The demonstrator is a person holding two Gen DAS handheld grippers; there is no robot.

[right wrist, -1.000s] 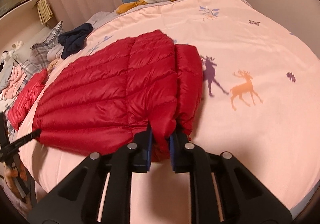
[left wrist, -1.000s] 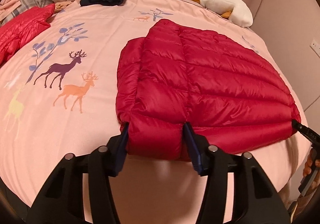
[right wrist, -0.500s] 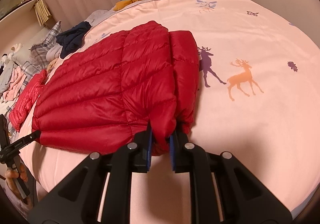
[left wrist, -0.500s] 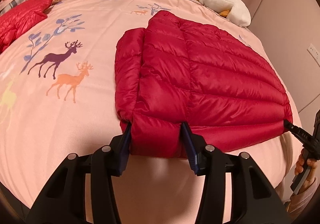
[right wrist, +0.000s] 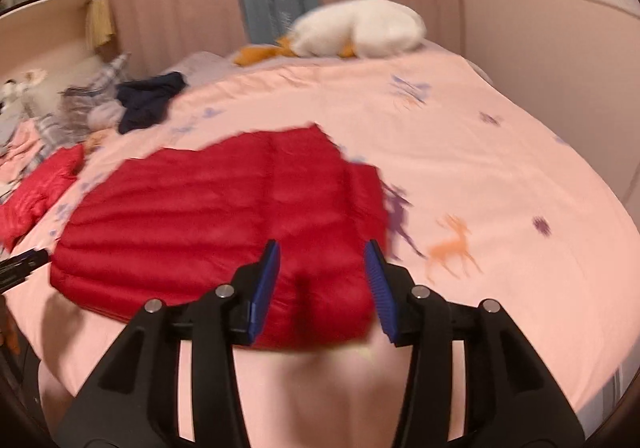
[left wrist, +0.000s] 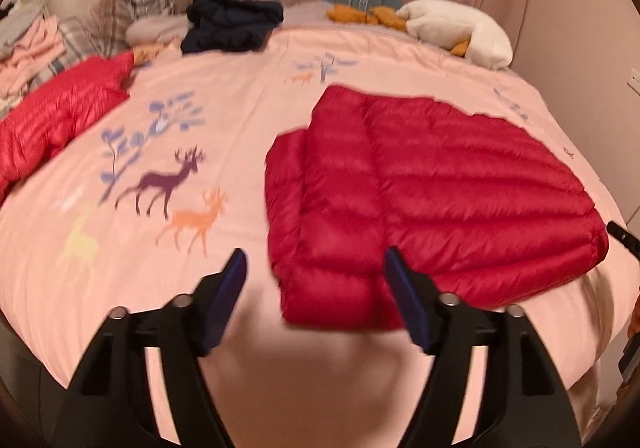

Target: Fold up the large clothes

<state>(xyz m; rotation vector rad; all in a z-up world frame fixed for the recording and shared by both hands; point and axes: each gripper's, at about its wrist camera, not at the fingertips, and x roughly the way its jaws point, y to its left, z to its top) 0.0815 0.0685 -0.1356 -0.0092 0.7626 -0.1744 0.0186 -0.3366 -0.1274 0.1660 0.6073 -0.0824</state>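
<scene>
Both tools are spread wide with nothing in them. The jacket (left wrist: 432,200) lies flat on the bed (left wrist: 240,128), long axis running across in front of me. Left tool (left wrist: 316,288) hangs at its left end, right tool (right wrist: 322,280) at the right end, both just off the near hem. I'd say the next fold takes both ends.

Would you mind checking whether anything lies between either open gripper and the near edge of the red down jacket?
Nothing visible does. The left gripper and right gripper hang open over the red down jacket; only pink bedspread surrounds its near edge.
</scene>
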